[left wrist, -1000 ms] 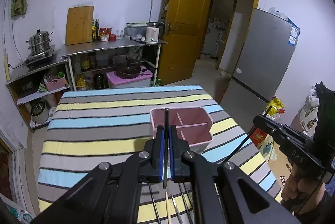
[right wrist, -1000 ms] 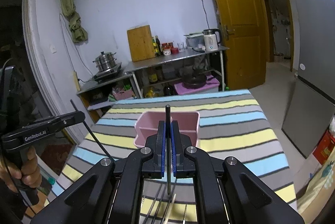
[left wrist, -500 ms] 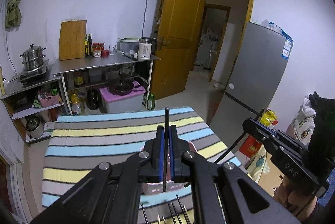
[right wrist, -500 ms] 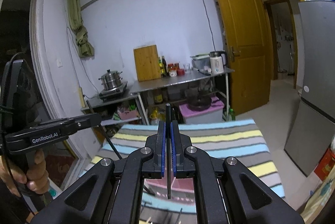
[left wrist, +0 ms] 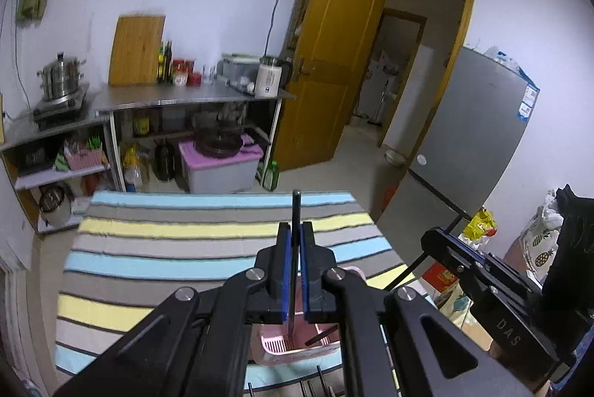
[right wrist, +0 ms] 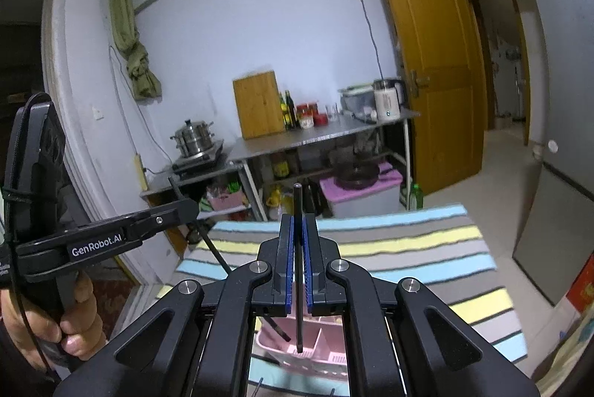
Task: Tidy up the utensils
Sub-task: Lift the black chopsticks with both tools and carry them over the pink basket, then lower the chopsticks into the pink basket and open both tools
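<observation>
My left gripper [left wrist: 296, 241] is shut on a black chopstick [left wrist: 296, 211] held upright, its lower tip over the pink divided utensil holder [left wrist: 276, 347] below the fingers. My right gripper [right wrist: 297, 233] is shut on another black chopstick [right wrist: 297, 204], also upright, its tip down inside a compartment of the same pink holder [right wrist: 323, 337]. Each gripper shows in the other's view: the right one [left wrist: 482, 271] at right, the left one [right wrist: 111, 237] at left with its chopstick slanting toward the holder. More chopsticks [left wrist: 319, 382] lie on the table at the bottom edge.
The holder stands on a table with a striped cloth [left wrist: 185, 248]. Behind it are a steel shelf with kitchenware [left wrist: 185, 96], a yellow door [left wrist: 326, 63] and a grey fridge [left wrist: 475, 137].
Both grippers have risen and tilted up with their chopsticks; the pink holder has dropped from mid-view to beneath the fingers, and the chopstick tips now hang over or in it.
</observation>
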`<state>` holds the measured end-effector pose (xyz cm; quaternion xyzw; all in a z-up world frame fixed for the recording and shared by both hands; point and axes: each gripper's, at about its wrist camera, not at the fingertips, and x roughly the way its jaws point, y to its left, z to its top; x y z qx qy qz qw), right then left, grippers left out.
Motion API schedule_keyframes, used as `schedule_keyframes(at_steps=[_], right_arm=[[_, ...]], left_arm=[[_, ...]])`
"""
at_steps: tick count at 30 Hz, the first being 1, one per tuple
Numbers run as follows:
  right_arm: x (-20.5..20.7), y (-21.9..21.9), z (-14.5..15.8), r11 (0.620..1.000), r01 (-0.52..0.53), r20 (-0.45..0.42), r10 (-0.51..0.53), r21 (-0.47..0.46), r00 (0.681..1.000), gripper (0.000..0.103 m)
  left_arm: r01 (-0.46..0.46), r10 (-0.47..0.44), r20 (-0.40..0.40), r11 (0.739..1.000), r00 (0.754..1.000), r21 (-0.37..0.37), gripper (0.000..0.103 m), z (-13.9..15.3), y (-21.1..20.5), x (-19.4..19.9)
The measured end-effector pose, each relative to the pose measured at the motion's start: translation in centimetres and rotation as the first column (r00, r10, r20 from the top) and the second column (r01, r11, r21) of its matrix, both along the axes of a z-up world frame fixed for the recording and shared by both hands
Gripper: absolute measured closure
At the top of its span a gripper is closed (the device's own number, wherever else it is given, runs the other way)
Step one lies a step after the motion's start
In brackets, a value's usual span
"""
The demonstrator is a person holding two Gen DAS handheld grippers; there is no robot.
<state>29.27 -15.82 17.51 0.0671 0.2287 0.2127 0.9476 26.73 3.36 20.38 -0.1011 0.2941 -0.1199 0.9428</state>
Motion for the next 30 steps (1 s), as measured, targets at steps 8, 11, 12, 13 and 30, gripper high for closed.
schedule_keyframes(at_steps=[8, 11, 12, 13, 30], right_arm=[[1.6, -0.3, -3.4, 1.000, 0.003, -0.089, -0.004, -0.011, 0.996, 0.099], [1.8, -0.4, -4.0, 1.000, -0.001, -0.109, 0.000, -0.010, 0.994, 0.099], [1.8, -0.5, -4.2, 1.000, -0.004, -0.115, 0.003, -0.009, 0.993, 0.099], [1.7, -0.5, -4.4, 1.000, -0.005, -0.116, 0.003, -0.009, 0.993, 0.099], [-0.7, -1.9, -2.9, 1.000, 0.029, -0.065, -0.029, -0.004, 0.997, 0.092]], left_arm=[[0.005, -0.006, -0.087, 1.000, 0.996, -0.017, 0.098, -4.1, 0.0, 1.4], [0.007, -0.009, -0.095, 1.000, 0.995, -0.021, 0.098, -4.8, 0.0, 1.4], [0.007, -0.009, -0.094, 1.000, 0.996, -0.021, 0.098, -4.9, 0.1, 1.3], [0.007, -0.009, -0.093, 1.000, 0.996, -0.024, 0.097, -4.8, 0.1, 1.2], [-0.023, 0.023, -0.002, 1.000, 1.000, -0.020, 0.069, -3.1, 1.5, -2.2]])
